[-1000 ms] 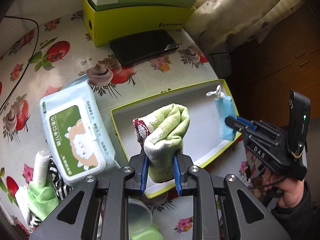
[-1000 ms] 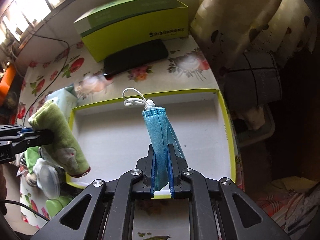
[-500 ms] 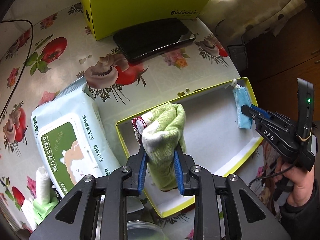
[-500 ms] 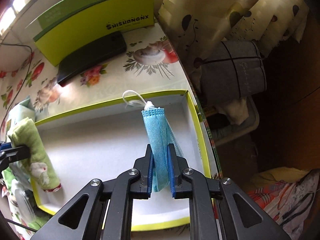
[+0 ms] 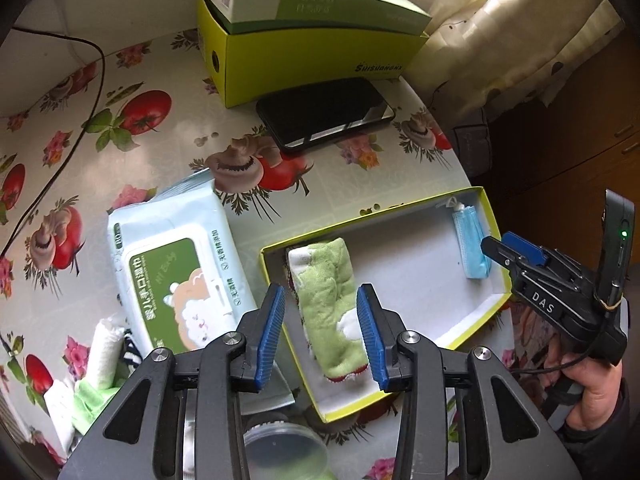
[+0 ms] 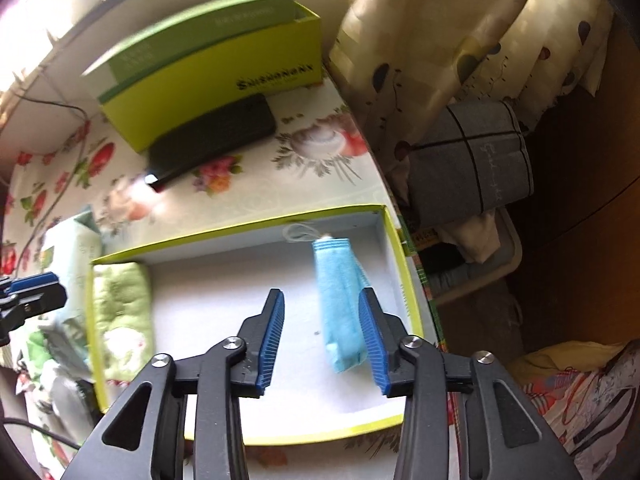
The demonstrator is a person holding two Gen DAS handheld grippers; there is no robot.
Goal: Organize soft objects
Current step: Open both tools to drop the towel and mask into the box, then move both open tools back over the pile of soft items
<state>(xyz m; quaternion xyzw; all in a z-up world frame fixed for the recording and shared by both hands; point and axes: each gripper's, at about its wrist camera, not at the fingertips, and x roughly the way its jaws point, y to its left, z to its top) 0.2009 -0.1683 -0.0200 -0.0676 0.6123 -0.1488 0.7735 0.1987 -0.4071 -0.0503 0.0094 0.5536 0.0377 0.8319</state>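
Both jaws opening, left gripper [image 5: 322, 334] over rolled green towel [image 5: 330, 300], right gripper [image 6: 322, 336] beside folded blue mask [image 6: 338, 304]

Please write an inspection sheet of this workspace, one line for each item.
Surface: round table with a fruit-print cloth.
Job's things: green towel and blue mask lie at opposite ends of the shallow tray.
Clutter: wet wipes pack, phone, yellow box, small cloths.
Grippers: left gripper and right gripper opening, pressing nothing.
Cables: black cable.
Surroundings: curtain, wooden cabinet.
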